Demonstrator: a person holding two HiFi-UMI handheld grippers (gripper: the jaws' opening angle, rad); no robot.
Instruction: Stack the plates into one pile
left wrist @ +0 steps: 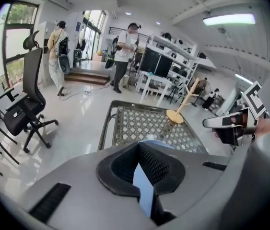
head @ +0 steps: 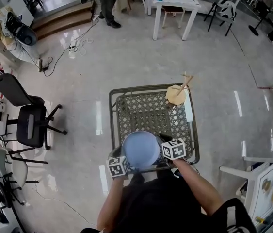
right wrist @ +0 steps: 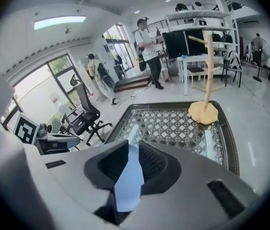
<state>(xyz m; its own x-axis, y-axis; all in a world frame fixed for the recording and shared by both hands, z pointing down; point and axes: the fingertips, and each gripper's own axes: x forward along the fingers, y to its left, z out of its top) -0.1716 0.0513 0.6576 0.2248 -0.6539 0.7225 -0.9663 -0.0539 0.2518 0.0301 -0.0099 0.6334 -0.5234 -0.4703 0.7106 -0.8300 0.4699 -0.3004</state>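
Both grippers are clamped on the blue plate point(head: 140, 148): your left gripper point(left wrist: 143, 181) at its 8 o'clock rim, your right gripper point(right wrist: 127, 176) at 3 o'clock, over the lattice worktop's point(head: 146, 111) near edge. No second plate shows, so I can't judge what stacking remains.

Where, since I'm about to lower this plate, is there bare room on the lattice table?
Bare: the middle and left of the grey metal lattice tabletop, up to the pale strip by its right edge. Crowded: wooden peg stand in the far right corner; round blue plate, held by left tool and right tool, over the near edge.
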